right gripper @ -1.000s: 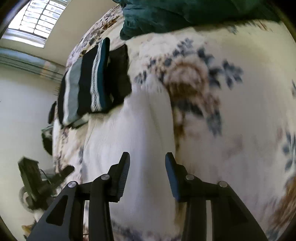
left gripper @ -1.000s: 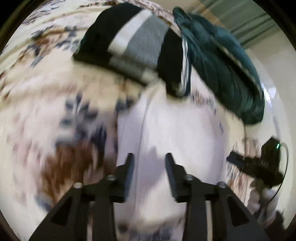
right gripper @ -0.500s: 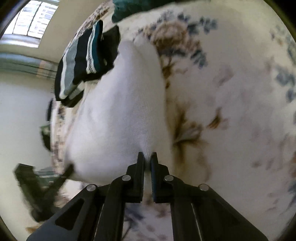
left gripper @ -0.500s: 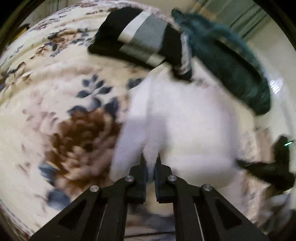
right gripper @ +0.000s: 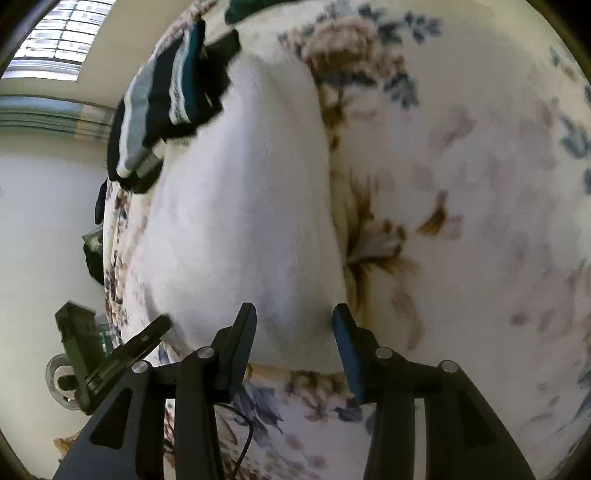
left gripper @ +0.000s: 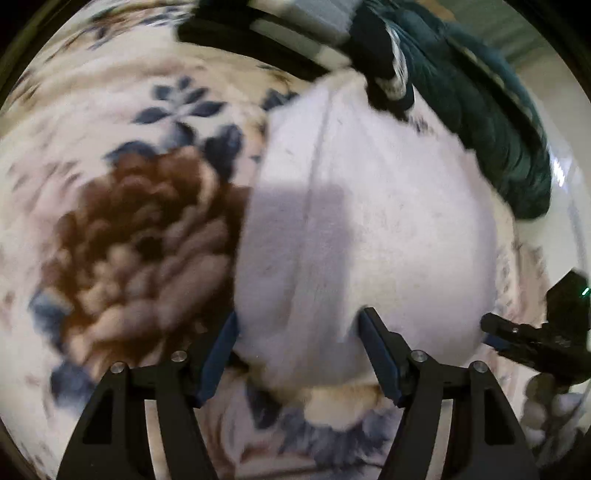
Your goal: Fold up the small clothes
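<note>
A white garment (left gripper: 369, 229) lies flat on the floral blanket (left gripper: 122, 236); it also shows in the right wrist view (right gripper: 240, 221). My left gripper (left gripper: 297, 325) is open, its jaws straddling the garment's near edge. My right gripper (right gripper: 293, 319) is open over the other near corner of the garment. A folded black, grey and white striped garment (left gripper: 295, 33) lies at the garment's far end and also shows in the right wrist view (right gripper: 166, 103). Each gripper shows in the other's view, the right one (left gripper: 535, 336) and the left one (right gripper: 110, 362).
A dark teal garment (left gripper: 491, 110) lies bunched at the back right in the left wrist view. The floral blanket (right gripper: 480, 184) spreads to the right. A window (right gripper: 55, 44) and a wall are to the left of the bed.
Both grippers closed on the white garment's near edge half a second ago and have since opened, letting it go. The garment now lies flat.
</note>
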Tool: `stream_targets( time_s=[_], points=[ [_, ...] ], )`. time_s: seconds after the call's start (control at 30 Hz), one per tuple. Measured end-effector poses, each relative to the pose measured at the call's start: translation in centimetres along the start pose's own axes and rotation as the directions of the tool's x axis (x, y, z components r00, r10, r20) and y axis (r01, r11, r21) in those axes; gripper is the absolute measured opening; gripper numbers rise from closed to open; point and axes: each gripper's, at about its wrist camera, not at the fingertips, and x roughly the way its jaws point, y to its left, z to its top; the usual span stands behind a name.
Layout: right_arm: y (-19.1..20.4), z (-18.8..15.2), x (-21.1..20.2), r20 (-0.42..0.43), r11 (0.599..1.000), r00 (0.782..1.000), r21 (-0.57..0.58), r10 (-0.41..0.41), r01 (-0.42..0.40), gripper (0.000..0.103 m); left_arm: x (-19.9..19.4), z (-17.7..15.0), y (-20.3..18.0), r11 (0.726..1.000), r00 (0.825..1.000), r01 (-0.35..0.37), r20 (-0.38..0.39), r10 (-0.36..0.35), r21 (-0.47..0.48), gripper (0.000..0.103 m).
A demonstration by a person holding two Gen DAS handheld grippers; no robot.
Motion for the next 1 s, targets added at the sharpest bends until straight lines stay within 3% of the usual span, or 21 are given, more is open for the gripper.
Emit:
stream_targets(
  time_s=[0.03,0.07,0.1,0.13,0.17,0.23,0.3,0.33,0.37,0.4,0.43,0.5,0.57,0.63,0.7,0.77,0.9,1.0],
  points=[
    [-0.2,0.0,0.6,-0.002,1.0,1.0,0.003,-0.005,0.005,0.046,0.3,0.1,-0.2,1.0,1.0,0.013,0.011,-0.013,0.007,0.053],
    [-0.4,0.0,1.0,0.001,1.0,1.0,0.008,0.003,-0.003,0.046,0.4,0.1,-0.3,0.999,0.999,0.041,0.016,-0.041,-0.003,0.03],
    [-0.6,0.0,0.9,0.017,1.0,1.0,0.019,0.019,-0.019,0.042,0.0,0.1,-0.3,0.996,0.996,0.087,0.029,-0.087,-0.026,0.024],
    [-1.0,0.0,0.4,0.042,0.998,0.998,0.043,0.04,-0.042,0.028,-1.0,0.1,-0.3,0.988,0.988,0.146,0.054,-0.143,-0.051,0.023],
    [-1.3,-0.1,-0.1,0.057,0.995,0.996,0.06,0.07,-0.073,0.021,-1.9,0.0,-0.1,0.979,0.98,0.19,0.075,-0.185,-0.07,0.022],
    [-1.6,-0.4,-1.6,0.087,0.986,0.987,0.081,0.137,-0.144,0.015,-4.7,-0.3,1.0,0.915,0.926,0.37,0.148,-0.348,-0.16,0.021],
    [-1.8,-0.7,-3.1,0.102,0.979,0.978,0.073,0.18,-0.188,0.015,-5.0,-0.6,2.5,0.859,0.892,0.451,0.159,-0.424,-0.242,0.021],
    [-2.0,-0.8,-3.2,0.091,0.979,0.979,0.072,0.183,-0.19,0.015,-4.1,-0.8,3.5,0.842,0.891,0.455,0.135,-0.434,-0.29,0.021],
    [-2.2,-0.7,-2.8,0.061,0.984,0.985,0.065,0.16,-0.163,0.015,-2.6,-1.1,4.6,0.843,0.901,0.431,0.097,-0.423,-0.321,0.022],
    [-2.3,-0.7,-2.2,0.029,0.993,0.994,0.045,0.107,-0.109,0.015,-1.3,-1.3,5.1,0.866,0.92,0.382,0.047,-0.388,-0.324,0.026],
    [-2.2,-0.6,-1.1,-0.019,0.999,0.999,0.01,0.046,-0.046,0.017,0.3,-1.7,5.9,0.888,0.937,0.315,-0.036,-0.347,-0.335,0.031],
    [-1.8,-0.3,-0.4,-0.07,1.0,0.997,-0.012,0.025,-0.026,0.022,0.4,-2.1,6.5,0.875,0.933,0.318,-0.045,-0.357,-0.365,0.045],
    [-1.1,0.5,-1.3,-0.064,0.997,0.997,-0.052,0.046,-0.05,0.039,-1.2,-2.4,6.2,0.895,0.948,0.29,-0.026,-0.317,-0.34,0.061],
    [-0.7,1.2,-2.5,-0.019,0.994,0.997,-0.084,0.068,-0.069,0.066,-2.7,-3.1,5.6,0.893,0.955,0.286,0.026,-0.296,-0.348,0.063],
    [-0.6,2.8,-3.3,0.008,0.992,0.995,-0.088,0.096,-0.095,0.074,-4.0,-4.6,5.1,0.869,0.953,0.301,0.088,-0.291,-0.393,0.064],
    [-1.3,4.9,-3.3,0.033,0.992,0.993,-0.065,0.11,-0.108,0.074,-4.4,-6.4,4.5,0.831,0.941,0.339,0.137,-0.311,-0.441,0.065],
    [-2.4,10.0,-1.3,0.024,0.983,0.983,-0.022,0.183,-0.183,0.091,0.3,-7.2,1.5,0.747,0.904,0.417,0.152,-0.399,-0.518,0.066],
    [-2.6,13.4,1.2,-0.023,0.965,0.965,-0.009,0.262,-0.263,0.091,3.3,-6.2,0.0,0.716,0.895,0.438,0.19,-0.404,-0.544,0.065]
  ],
)
